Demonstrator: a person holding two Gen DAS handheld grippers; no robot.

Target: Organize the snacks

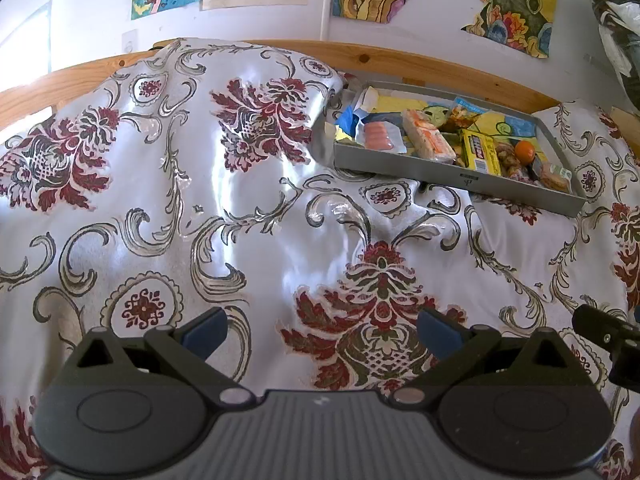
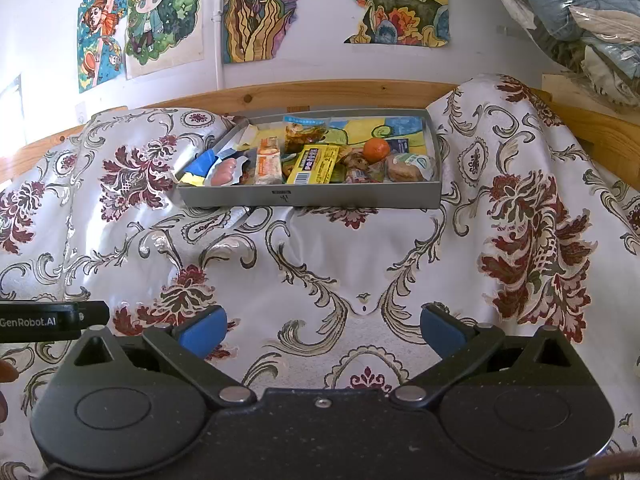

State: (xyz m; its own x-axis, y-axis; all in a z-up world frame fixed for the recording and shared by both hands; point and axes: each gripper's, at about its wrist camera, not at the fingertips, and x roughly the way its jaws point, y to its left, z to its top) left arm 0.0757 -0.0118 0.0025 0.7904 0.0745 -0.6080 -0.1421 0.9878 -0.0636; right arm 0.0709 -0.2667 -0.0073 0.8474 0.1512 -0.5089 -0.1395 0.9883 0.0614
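A shallow grey tray (image 2: 312, 196) (image 1: 400, 166) rests on a floral bedspread near the wooden headboard. It holds several snacks in a row: pink sausages (image 2: 226, 172) (image 1: 376, 136), an orange-and-white wafer pack (image 2: 269, 156) (image 1: 430, 138), a yellow box (image 2: 316, 164) (image 1: 480, 152), an orange fruit (image 2: 376, 148) (image 1: 525, 150) and a wrapped bun (image 2: 408, 168) (image 1: 556, 174). My left gripper (image 1: 322, 330) is open and empty, well short and left of the tray. My right gripper (image 2: 322, 328) is open and empty too, facing the tray from a distance.
The white bedspread with red floral patterns (image 2: 320, 264) bulges over pillows left and right of the tray. A wooden headboard (image 2: 320, 94) and a wall with drawings lie behind. Bagged clothes (image 2: 580, 20) hang at the upper right. The left tool's body (image 2: 48, 320) juts in beside my right gripper.
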